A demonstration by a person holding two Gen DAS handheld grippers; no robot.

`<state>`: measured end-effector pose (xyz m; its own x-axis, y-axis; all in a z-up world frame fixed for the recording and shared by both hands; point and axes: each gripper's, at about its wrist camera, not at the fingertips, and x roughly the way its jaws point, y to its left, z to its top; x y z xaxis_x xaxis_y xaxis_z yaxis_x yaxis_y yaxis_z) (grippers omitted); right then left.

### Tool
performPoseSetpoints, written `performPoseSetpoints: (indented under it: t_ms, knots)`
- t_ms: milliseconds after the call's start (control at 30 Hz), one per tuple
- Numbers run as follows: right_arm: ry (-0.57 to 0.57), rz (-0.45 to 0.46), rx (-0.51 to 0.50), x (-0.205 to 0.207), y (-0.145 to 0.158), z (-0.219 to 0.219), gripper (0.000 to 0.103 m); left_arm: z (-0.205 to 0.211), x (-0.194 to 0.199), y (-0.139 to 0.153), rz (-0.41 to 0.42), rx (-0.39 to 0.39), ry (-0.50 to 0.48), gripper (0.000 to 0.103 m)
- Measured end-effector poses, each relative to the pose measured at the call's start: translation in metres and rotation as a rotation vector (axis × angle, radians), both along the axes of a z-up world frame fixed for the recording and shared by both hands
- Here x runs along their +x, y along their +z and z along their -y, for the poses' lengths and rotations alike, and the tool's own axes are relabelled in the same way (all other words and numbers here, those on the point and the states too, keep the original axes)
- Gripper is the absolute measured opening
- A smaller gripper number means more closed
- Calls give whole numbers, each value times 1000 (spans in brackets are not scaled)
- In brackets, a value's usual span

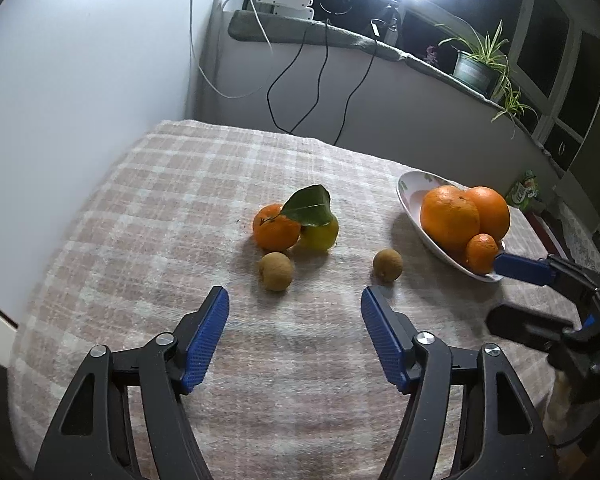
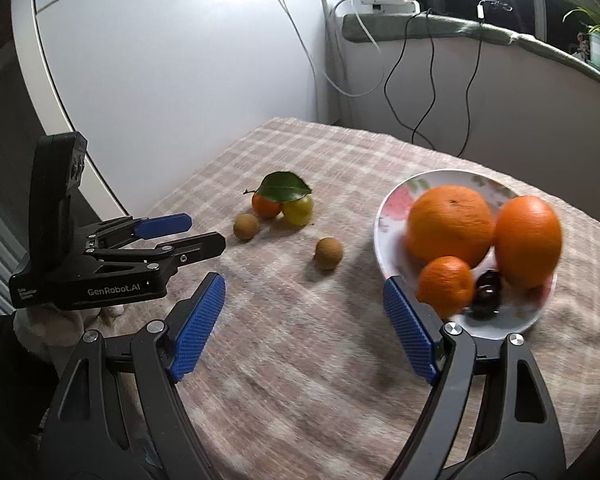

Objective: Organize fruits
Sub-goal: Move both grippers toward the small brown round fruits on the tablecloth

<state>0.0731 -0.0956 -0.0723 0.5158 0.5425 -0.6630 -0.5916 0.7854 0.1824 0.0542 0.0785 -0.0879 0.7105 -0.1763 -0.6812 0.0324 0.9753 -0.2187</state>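
Four fruits lie loose on the checked bench (image 1: pixel 140 216) to the left of the plate (image 2: pixel 384 216): two brown round fruits, a leafed mandarin (image 1: pixel 274 227) and a yellow-green fruit (image 1: pixel 320 234) touching it.

The nearer brown fruit (image 1: pixel 387 265) sits between that cluster and the plate, just beyond the tip of the left gripper's (image 1: pixel 295 304) right finger and a little outside the gap. The other brown fruit (image 1: pixel 275 271) lies almost straight ahead of the gap, towards the left finger. Both are round, so no long axis dictates the approach. The left gripper's fingers stand wide apart with nothing between them, and it looks the nearer tool for either one.

The right gripper (image 2: pixel 304 292) is also spread wide and empty, its right finger (image 2: pixel 410 332) beside the plate's near rim, by the small mandarin (image 2: pixel 446 285) (its hold on that fruit, if any, is not evident).

On the plate two big oranges (image 2: pixel 450 224) hide much of the floral bottom. A dark object (image 2: pixel 487 294) beside the small mandarin is too blurred to name. In the left wrist view it is hidden altogether.
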Motion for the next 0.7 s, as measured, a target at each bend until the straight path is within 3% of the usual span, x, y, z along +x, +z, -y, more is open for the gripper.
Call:
performPoseSetpoints:
  t_ms: [133,267,333,400,700]
  knots:
    - [-9,-22,-21,6,-9,-12,74,-5,4,-4,-11,-21,-5,58]
    - [-41,-42,-28,13,-19,-18,72,-8,10,-8,-22,-41,-11,55]
    - [-48,-60,-30,17,-23,-20,59,-9,13,-9,-25,-47,-15,52]
    - [-57,-76,-32,21,-27,-24,55,-9,15,-10,-27,-51,-19,51]
    - [-96,-78,-69,34,-35,-39,46,-9,26,-14,-42,-49,-41,44]
